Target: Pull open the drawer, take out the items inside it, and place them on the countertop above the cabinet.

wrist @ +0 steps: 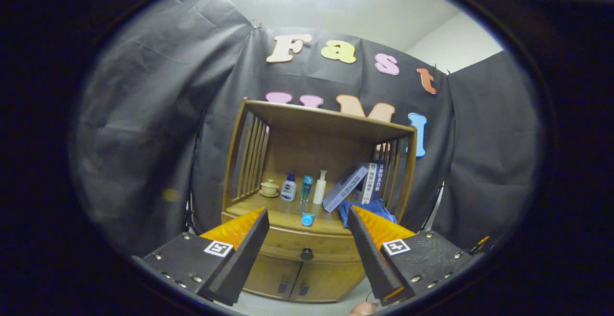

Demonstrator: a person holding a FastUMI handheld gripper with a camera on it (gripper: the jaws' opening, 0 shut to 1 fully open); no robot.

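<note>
Fingers [307, 225] spread, empty, before wooden cabinet [268, 277]; bottles [289, 187] on countertop [283, 216].

Blue cloth [369, 209] partly behind a finger of the wide-open gripper [307, 220]; closed drawer's [307, 248] contents hidden.

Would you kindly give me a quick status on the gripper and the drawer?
Gripper open, holding nothing. Drawer shut, knob ahead between the fingers, untouched. Nothing blocking the knob.
</note>
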